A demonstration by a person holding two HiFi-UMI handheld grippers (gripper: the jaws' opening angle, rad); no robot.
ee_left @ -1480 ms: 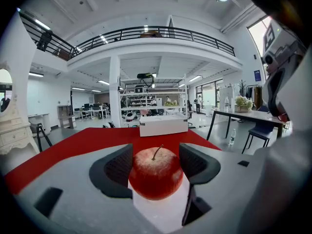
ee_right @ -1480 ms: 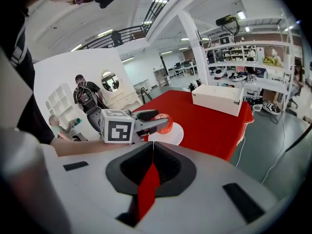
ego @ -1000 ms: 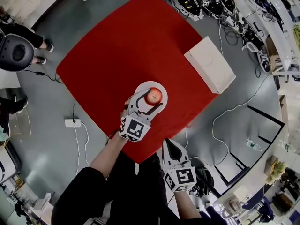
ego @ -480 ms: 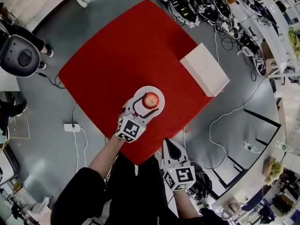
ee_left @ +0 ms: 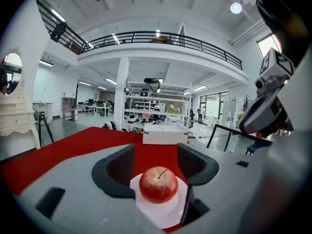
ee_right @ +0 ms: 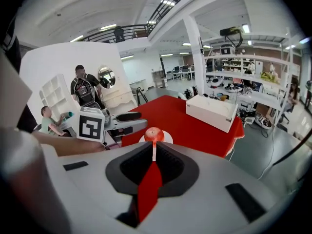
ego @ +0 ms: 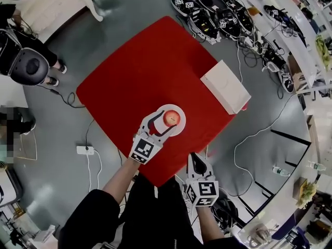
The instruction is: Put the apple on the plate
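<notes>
Grips nothing with the grey plastic left gripper (ego: 158, 122): jaws wide apart, closing, pads clear of the round red apple (ego: 171, 118). Sits stem up, framed in the gap between those jaw tips, on the round white plate (ego: 165, 109) over the red tablecloth (ego: 145, 61). Pinched together and empty at the grey right gripper (ego: 198, 160), apart from the apple.

Black sleeves (ego: 96, 214), white left gripper (ego: 166, 122), white right gripper (ego: 199, 158), black-and-white marker cubes (ego: 145, 150)
</notes>
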